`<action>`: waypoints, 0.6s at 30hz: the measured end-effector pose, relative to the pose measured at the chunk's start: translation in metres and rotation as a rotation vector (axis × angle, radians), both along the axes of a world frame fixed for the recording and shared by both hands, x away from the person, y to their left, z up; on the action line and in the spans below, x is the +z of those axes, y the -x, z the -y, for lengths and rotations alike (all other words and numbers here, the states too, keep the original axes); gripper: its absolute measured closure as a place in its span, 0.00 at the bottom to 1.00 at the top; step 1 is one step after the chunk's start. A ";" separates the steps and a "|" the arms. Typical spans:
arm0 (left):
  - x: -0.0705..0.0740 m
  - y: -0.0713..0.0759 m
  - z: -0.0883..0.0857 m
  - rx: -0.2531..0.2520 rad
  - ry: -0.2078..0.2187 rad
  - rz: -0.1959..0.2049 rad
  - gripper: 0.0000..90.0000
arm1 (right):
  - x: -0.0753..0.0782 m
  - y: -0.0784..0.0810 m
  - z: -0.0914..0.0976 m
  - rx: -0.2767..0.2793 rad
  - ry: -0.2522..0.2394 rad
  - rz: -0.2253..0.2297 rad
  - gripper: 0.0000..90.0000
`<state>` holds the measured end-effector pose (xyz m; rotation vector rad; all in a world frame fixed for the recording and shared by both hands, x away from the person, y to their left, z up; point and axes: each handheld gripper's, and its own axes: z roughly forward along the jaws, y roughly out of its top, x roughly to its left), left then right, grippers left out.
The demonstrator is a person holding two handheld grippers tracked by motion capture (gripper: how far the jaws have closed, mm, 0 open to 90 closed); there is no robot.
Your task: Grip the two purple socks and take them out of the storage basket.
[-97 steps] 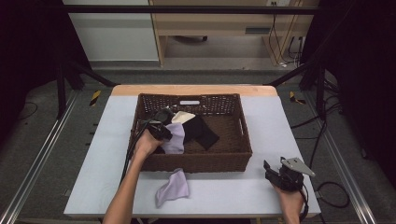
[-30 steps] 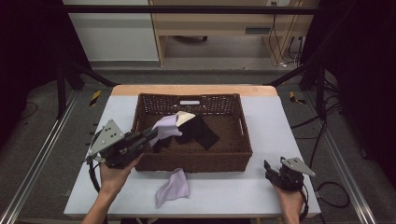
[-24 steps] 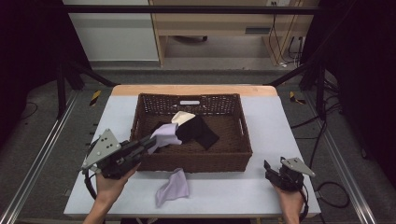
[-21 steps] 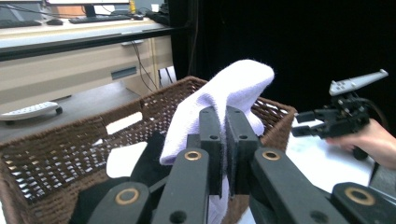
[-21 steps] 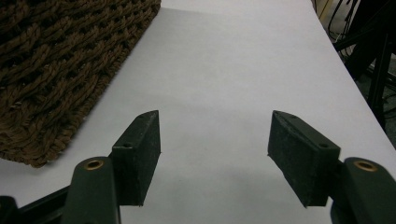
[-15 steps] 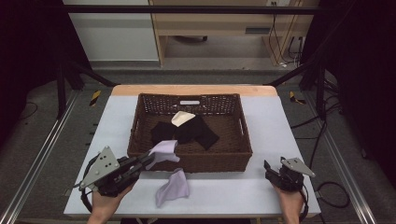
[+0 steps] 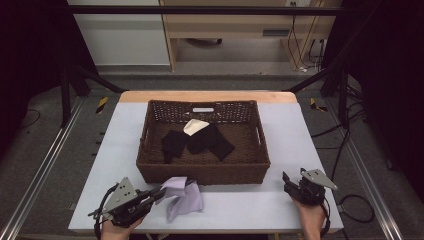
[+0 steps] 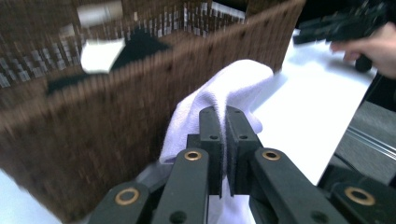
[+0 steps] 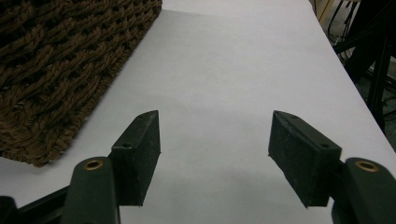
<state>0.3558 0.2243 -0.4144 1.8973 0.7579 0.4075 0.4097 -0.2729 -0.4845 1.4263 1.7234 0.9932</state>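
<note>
Just in front of the wicker basket (image 7: 202, 172), the left gripper (image 7: 159, 192) was clamped on a lilac sock (image 7: 176, 187) beside another (image 7: 187, 204); laying it flat before letting go seemed wisest. Right of the basket, the right gripper (image 7: 286, 179) rested, jaws apart.

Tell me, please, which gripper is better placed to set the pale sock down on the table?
Left: the left gripper is shut on the pale sock just outside the basket; the right gripper rests open, empty.
</note>
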 end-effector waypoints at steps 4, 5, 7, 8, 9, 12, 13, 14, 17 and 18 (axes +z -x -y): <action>-0.016 -0.008 0.002 0.008 -0.042 -0.056 0.95 | 0.000 0.000 0.000 0.000 0.000 0.002 0.38; -0.019 -0.010 0.002 0.004 -0.048 -0.070 0.95 | 0.000 0.000 0.000 0.000 -0.001 0.003 0.37; -0.024 -0.014 0.003 0.002 -0.055 -0.088 0.95 | 0.000 0.000 0.000 0.000 -0.001 0.003 0.37; -0.027 -0.016 0.003 0.003 -0.061 -0.097 0.95 | 0.000 0.000 0.000 0.001 0.000 0.001 0.37; -0.030 -0.017 0.004 0.003 -0.063 -0.107 0.95 | 0.000 0.000 0.000 0.000 0.001 -0.002 0.37; -0.039 -0.022 0.005 0.012 -0.089 -0.132 0.95 | 0.000 0.000 0.000 -0.001 0.000 -0.003 0.36; -0.042 -0.024 0.005 0.010 -0.096 -0.146 0.95 | 0.000 0.000 0.000 -0.002 0.001 -0.002 0.36; -0.044 -0.025 0.004 0.010 -0.103 -0.153 0.94 | 0.000 0.000 0.000 -0.001 0.001 -0.001 0.36; -0.046 -0.026 0.002 0.031 -0.106 -0.156 0.86 | 0.000 0.000 0.000 0.000 0.002 0.001 0.35; -0.045 -0.026 0.001 0.044 -0.106 -0.144 0.82 | 0.000 0.000 0.000 -0.001 0.000 -0.001 0.35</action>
